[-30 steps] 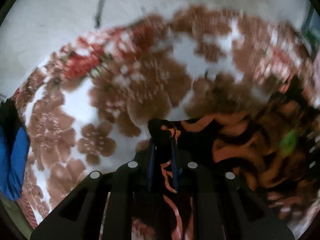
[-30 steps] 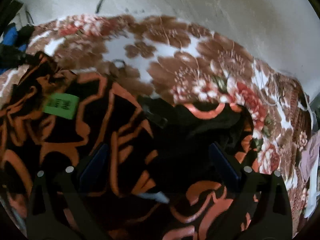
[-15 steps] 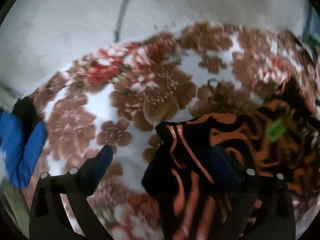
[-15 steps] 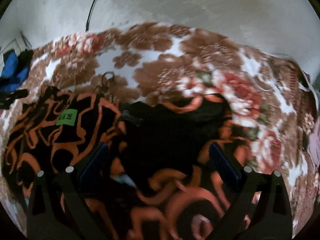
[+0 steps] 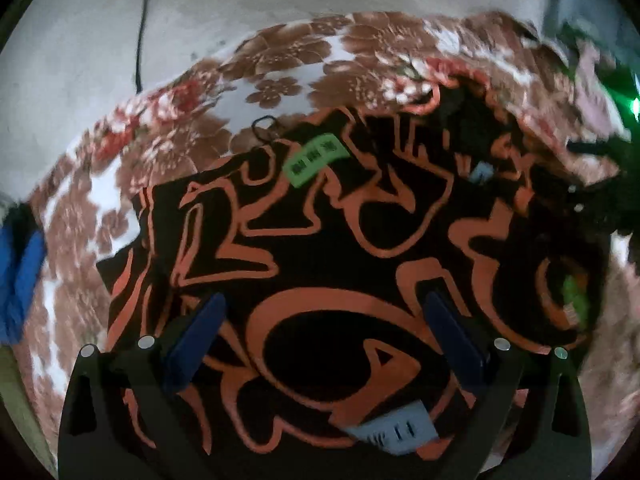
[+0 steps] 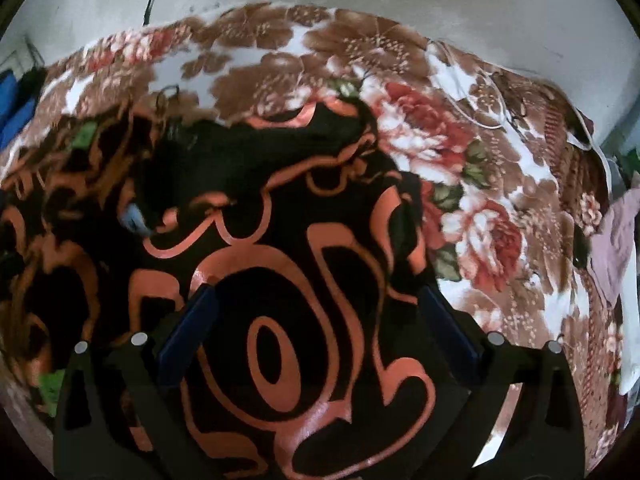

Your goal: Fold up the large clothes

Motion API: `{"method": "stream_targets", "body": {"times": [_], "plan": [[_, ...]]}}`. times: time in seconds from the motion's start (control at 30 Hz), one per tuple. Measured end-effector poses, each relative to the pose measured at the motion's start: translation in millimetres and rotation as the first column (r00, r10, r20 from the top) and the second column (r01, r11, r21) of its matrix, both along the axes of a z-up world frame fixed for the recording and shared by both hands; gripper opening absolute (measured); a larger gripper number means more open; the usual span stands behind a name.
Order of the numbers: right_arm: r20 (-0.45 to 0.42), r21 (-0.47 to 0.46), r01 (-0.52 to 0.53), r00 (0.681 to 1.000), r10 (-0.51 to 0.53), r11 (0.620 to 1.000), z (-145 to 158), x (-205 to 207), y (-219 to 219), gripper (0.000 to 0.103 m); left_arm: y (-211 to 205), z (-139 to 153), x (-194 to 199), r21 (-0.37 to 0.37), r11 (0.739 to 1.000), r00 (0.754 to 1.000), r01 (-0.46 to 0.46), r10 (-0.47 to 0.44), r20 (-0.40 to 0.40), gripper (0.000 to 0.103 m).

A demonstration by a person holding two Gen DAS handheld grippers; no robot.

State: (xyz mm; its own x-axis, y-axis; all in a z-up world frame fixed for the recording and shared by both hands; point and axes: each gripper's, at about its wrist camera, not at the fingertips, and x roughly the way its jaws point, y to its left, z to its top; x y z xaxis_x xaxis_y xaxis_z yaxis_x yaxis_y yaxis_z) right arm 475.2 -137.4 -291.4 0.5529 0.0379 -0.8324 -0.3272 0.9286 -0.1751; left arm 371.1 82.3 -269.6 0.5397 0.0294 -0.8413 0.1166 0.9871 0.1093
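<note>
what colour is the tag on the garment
Green tag on the black-and-orange garment; clearest in the left wrist view.

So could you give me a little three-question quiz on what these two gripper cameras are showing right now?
1. True or false: the left gripper is clamped on the black-and-orange garment.
2. What does the garment lie on? A) bare floor B) the floral blanket C) a wooden table
3. Fill in: the tag near the garment's far edge is ____ in colour.

Key: 1. False; its jaws stand apart above the cloth, as do the right gripper's. 2. B. 3. Green.
</note>
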Motion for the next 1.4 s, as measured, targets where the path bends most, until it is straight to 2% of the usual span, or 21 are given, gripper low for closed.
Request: {"method": "stream_targets", "body": {"times": [0.1, 0.2, 0.27, 0.33, 0.43, 0.5, 0.6, 0.7, 0.8, 0.87, 0.9, 0.93, 1.03, 1.07, 1.1, 1.2, 1.27, 1.33, 1.4], "plan": [[0.006, -0.028, -0.002, 1.000, 0.002, 1.000, -12, 3, -7, 0.098, 10, -14, 1, -0.011, 1.000, 1.000, -0.015, 0.015, -0.010, 0.099], [0.003, -0.030, 0.024, 1.000, -0.024, 0.999, -19, 5, -28, 0.098, 31, -21, 2, 0.021, 0.999, 0.999, -0.039, 0.040, -0.013, 0.099], [-0.013, -0.018, 0.039, 0.999, -0.039, 0.999, -23, 7, -45, 0.098, 47, -22, 3, -0.007, 0.998, 0.998, -0.064, 0.063, -0.030, 0.099], [-0.032, -0.006, 0.052, 0.998, -0.052, 0.999, -24, 6, -58, 0.098, 54, -17, 4, -0.031, 0.997, 0.996, -0.075, 0.074, -0.046, 0.099], [0.004, 0.004, 0.038, 0.999, -0.038, 0.999, -13, -2, -59, 0.098, 45, 10, 7, -0.011, 0.998, 0.997, -0.070, 0.070, 0.016, 0.098], [0.029, -0.013, 0.018, 0.999, -0.017, 1.000, -7, -7, -56, 0.098, 27, 28, 17, -0.037, 0.999, 0.999, -0.012, 0.013, 0.048, 0.098], [0.013, 0.001, 0.032, 0.999, -0.033, 0.999, -7, -8, -56, 0.098, -22, 46, 43, -0.061, 0.986, 0.985, 0.156, -0.151, 0.081, 0.098], [-0.021, 0.060, 0.064, 0.998, -0.063, 0.996, -12, -7, -61, 0.098, -82, 46, 63, -0.022, 0.939, 0.937, 0.342, -0.339, 0.079, 0.097], [-0.039, 0.087, 0.076, 0.997, -0.073, 0.993, -17, -7, -63, 0.098, -128, 27, 82, 0.063, 0.877, 0.879, 0.475, -0.477, 0.007, 0.095], [-0.040, 0.099, 0.076, 0.997, -0.072, 0.992, -19, -8, -64, 0.098, -141, 18, 88, 0.084, 0.845, 0.850, 0.527, -0.526, -0.042, 0.073], [-0.040, 0.102, 0.074, 0.997, -0.070, 0.992, -19, -8, -64, 0.098, -146, 10, 92, 0.094, 0.828, 0.833, 0.553, -0.546, -0.095, 0.053], [-0.041, 0.105, 0.074, 0.997, -0.070, 0.992, -19, -8, -65, 0.098, -147, 5, 96, 0.098, 0.821, 0.826, 0.562, -0.551, -0.120, 0.040], [-0.048, 0.112, 0.067, 0.997, -0.062, 0.991, -21, -6, -66, 0.098, -147, -3, 101, 0.090, 0.810, 0.811, 0.579, -0.560, -0.171, 0.027], [-0.049, 0.112, 0.065, 0.997, -0.059, 0.992, -22, -6, -65, 0.098, -144, -2, 101, 0.073, 0.814, 0.812, 0.576, -0.559, -0.168, 0.023], [-0.049, 0.110, 0.063, 0.997, -0.057, 0.992, -22, -6, -65, 0.098, -140, 4, 103, 0.064, 0.827, 0.825, 0.559, -0.546, -0.144, 0.011], [-0.055, 0.099, 0.051, 0.997, -0.046, 0.994, -25, -5, -63, 0.098, -120, 26, 118, 0.045, 0.870, 0.870, 0.490, -0.487, -0.076, 0.011], [-0.062, 0.099, 0.048, 0.997, -0.042, 0.994, -27, -4, -62, 0.098, -114, 35, 131, 0.059, 0.880, 0.881, 0.472, -0.469, -0.065, 0.011], [-0.058, 0.102, 0.049, 0.997, -0.043, 0.994, -26, -4, -61, 0.098, -115, 36, 146, 0.073, 0.875, 0.878, 0.478, -0.473, -0.074, 0.012], [-0.051, 0.096, 0.044, 0.998, -0.039, 0.994, -26, -3, -60, 0.098, -121, 29, 159, 0.130, 0.858, 0.868, 0.497, -0.489, -0.089, 0.014]]}}
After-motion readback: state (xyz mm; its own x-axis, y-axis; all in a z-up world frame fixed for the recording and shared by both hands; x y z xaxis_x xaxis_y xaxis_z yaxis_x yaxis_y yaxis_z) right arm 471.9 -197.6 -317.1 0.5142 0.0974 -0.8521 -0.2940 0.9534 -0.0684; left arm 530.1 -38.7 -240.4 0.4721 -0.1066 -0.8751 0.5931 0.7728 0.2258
